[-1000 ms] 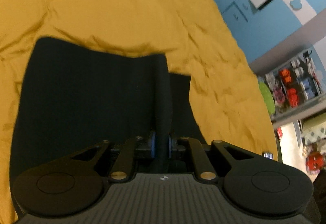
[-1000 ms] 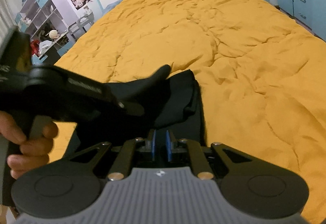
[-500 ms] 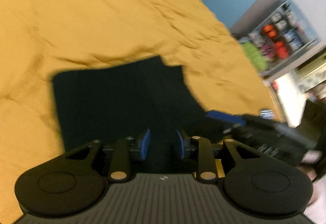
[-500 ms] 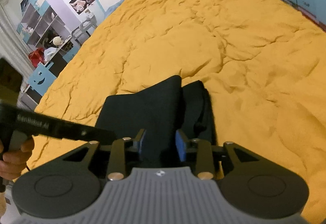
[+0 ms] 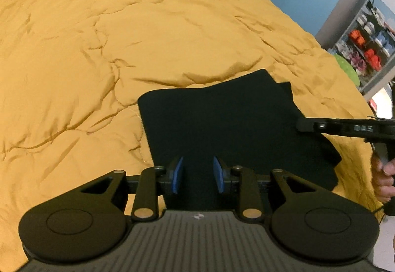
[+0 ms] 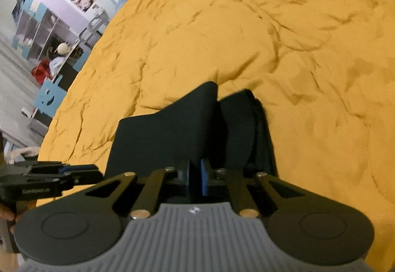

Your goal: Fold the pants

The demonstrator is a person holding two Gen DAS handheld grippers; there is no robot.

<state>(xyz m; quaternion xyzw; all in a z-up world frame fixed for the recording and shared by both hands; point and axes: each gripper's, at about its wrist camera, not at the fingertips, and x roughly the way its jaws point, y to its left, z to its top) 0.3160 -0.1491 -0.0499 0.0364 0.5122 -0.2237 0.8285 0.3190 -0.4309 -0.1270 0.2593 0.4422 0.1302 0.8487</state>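
Where folded black pants (image 5: 222, 128) lie near the yellow bedspread (image 5: 123, 37) edge, wide bare cover beyond. Left gripper (image 5: 198, 174) parted, empty, over near hem. Right gripper (image 6: 196, 177) nearly closed, apparently pinching a raised fold.

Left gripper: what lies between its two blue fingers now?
In the left wrist view, the left gripper is open; between its fingers shows only the folded black pants, unpinched.

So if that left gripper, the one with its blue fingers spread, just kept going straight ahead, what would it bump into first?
Most likely the folded black pants, which lie directly ahead of the open left gripper on the yellow bedspread. How high the gripper sits above the cloth is hard to judge.
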